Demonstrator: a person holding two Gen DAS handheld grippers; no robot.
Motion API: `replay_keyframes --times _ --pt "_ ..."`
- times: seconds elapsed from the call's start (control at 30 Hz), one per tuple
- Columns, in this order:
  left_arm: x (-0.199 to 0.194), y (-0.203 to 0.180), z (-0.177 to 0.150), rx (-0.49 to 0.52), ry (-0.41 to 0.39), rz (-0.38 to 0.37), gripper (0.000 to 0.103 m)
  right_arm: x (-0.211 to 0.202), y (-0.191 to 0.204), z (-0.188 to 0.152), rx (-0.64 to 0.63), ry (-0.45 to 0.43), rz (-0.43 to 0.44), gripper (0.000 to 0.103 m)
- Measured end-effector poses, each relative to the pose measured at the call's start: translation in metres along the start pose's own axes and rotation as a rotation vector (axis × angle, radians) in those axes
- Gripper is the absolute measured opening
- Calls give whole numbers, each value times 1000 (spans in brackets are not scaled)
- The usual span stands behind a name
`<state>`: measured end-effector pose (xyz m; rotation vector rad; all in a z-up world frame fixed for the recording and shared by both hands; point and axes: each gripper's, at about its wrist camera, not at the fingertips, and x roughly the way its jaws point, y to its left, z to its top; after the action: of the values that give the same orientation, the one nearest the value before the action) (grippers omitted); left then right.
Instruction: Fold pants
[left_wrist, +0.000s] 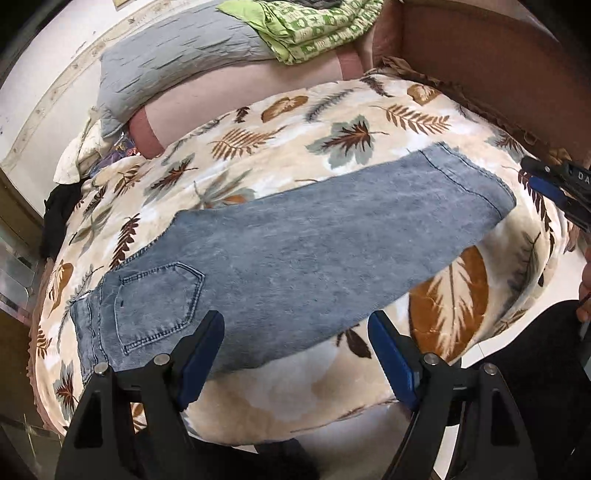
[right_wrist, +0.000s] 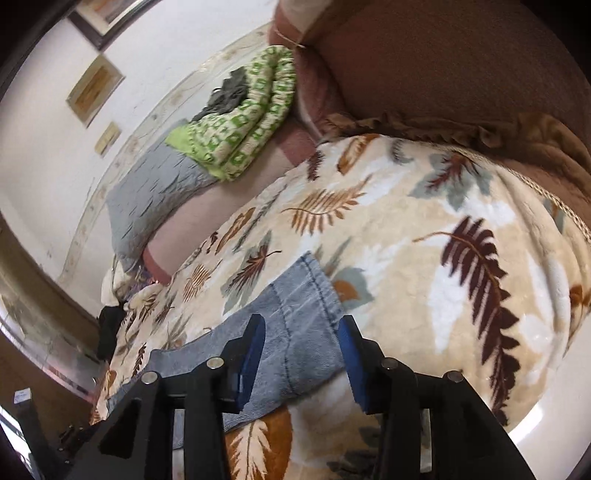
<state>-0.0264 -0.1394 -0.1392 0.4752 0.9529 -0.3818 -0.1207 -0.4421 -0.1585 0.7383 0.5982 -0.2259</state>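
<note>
Light blue denim pants (left_wrist: 295, 251) folded lengthwise, flat across a leaf-print blanket (left_wrist: 332, 122), left gripper (left_wrist: 295, 350) spread wide and holding nothing just above the waist end near the back pocket (left_wrist: 159, 306), right gripper (right_wrist: 303, 354) likewise wide apart, hovering over the hem end (right_wrist: 306, 295)

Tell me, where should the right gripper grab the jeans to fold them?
Probably at the hem end of the jeans, which lies flat right ahead of the open right gripper. Come in low from the near edge of the leaf blanket, so one of the jaws slides under.
</note>
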Motion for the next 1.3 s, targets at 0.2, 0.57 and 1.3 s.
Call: replay_keyframes --times 0.2,0.57,1.3 --pt "7 -7 5 20 26 38 81 16 14 -3 -45 42 20 44" --pt "43 65 7 -182 83 183 81 67 72 -32 -253 210 22 44" --pt "102 165 -45 -399 143 271 85 144 160 -95 -489 410 -32 44"
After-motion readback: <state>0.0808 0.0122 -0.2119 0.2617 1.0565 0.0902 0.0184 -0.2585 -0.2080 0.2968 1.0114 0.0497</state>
